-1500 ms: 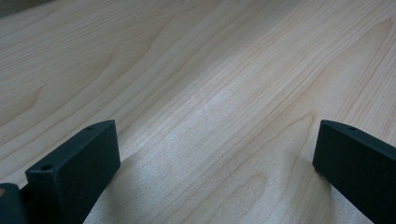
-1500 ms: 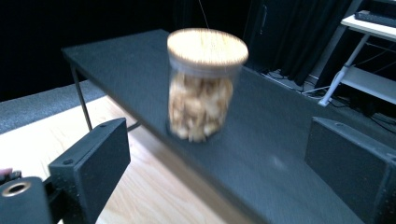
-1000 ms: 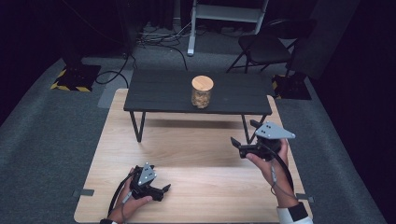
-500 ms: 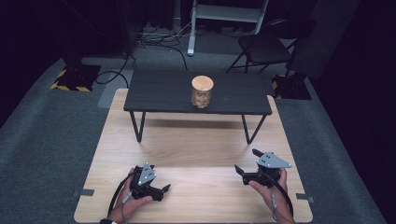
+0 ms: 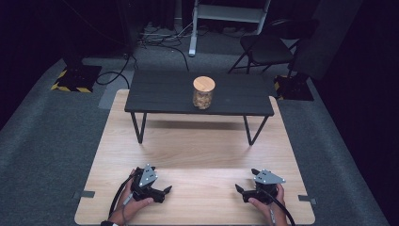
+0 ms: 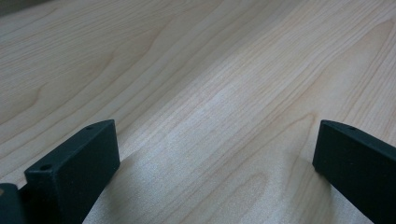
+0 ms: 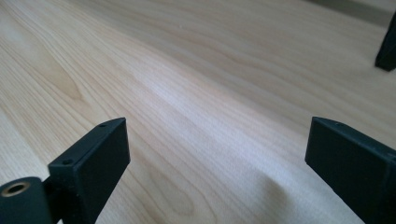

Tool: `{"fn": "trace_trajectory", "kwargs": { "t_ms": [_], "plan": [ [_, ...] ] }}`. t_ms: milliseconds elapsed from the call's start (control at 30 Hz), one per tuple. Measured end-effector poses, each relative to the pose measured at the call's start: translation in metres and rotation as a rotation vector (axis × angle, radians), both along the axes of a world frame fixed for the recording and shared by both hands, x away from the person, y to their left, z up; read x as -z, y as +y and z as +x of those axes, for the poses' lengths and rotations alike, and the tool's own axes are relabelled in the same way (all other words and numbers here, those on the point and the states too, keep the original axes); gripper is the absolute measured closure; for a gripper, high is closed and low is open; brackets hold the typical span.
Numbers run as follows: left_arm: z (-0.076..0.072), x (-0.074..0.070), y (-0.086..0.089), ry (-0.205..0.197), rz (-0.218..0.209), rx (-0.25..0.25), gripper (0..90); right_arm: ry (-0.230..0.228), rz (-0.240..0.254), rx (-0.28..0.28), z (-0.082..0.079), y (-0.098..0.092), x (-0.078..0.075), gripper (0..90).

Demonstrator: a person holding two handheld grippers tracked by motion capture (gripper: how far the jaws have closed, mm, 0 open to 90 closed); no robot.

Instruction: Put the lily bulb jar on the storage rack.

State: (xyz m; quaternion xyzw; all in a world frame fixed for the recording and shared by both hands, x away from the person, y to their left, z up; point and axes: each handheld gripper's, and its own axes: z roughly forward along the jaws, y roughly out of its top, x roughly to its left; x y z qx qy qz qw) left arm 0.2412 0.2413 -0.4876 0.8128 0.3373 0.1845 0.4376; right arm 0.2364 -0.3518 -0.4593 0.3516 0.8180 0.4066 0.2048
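Left gripper point(image 5: 162, 192) low at lower left of the frame, jaws spread wide, nothing between them. Right gripper point(image 5: 240, 191) at lower right, likewise wide and empty. Both down on the pale wooden board point(image 5: 197, 155). Farther up, centre frame: jar point(image 5: 203, 92) with wooden lid, upright on the dark counter point(image 5: 155, 94). Probably glass — rigid, slick, breakable; best taken around the body below the lid. No readable label or writing.

I see my left gripper point(image 5: 162, 191) at the lower left of the high frame, held low in my left hand point(image 5: 128, 205), fingers point(image 6: 74, 175) spread wide apart. My right gripper point(image 5: 241, 190) sits at the lower right in my right hand point(image 5: 269, 203), its fingers point(image 7: 93, 161) equally wide, pointing toward frame centre.
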Motion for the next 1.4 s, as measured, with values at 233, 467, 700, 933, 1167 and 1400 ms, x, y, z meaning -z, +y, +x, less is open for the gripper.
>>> {"fn": "trace_trajectory", "kwargs": {
  "t_ms": [233, 467, 700, 933, 1167, 1400],
  "plan": [
    [0.0, 0.0, 0.0, 0.0, 0.0, 0.001, 0.5, 0.024, 0.029, 0.037, -0.003, -0.007, 0.015, 4.8],
    [0.0, 0.0, 0.0, 0.001, 0.0, 0.001, 0.5, 0.003, 0.049, 0.038, -0.006, -0.011, 0.022, 3.9],
    [0.0, 0.0, 0.0, 0.001, 0.0, 0.001, 0.5, 0.003, 0.048, 0.04, -0.006, -0.011, 0.022, 3.7],
    [0.0, 0.0, 0.0, 0.001, 0.0, 0.001, 0.5, 0.003, 0.048, 0.041, -0.006, -0.011, 0.022, 3.3],
    [0.0, 0.0, 0.0, 0.001, -0.001, 0.001, 0.5, 0.006, 0.047, 0.045, -0.006, -0.01, 0.021, 2.1],
    [0.0, 0.0, 0.0, 0.001, -0.002, 0.001, 0.5, 0.007, 0.046, 0.046, -0.006, -0.01, 0.021, 1.9]
  ]
}}
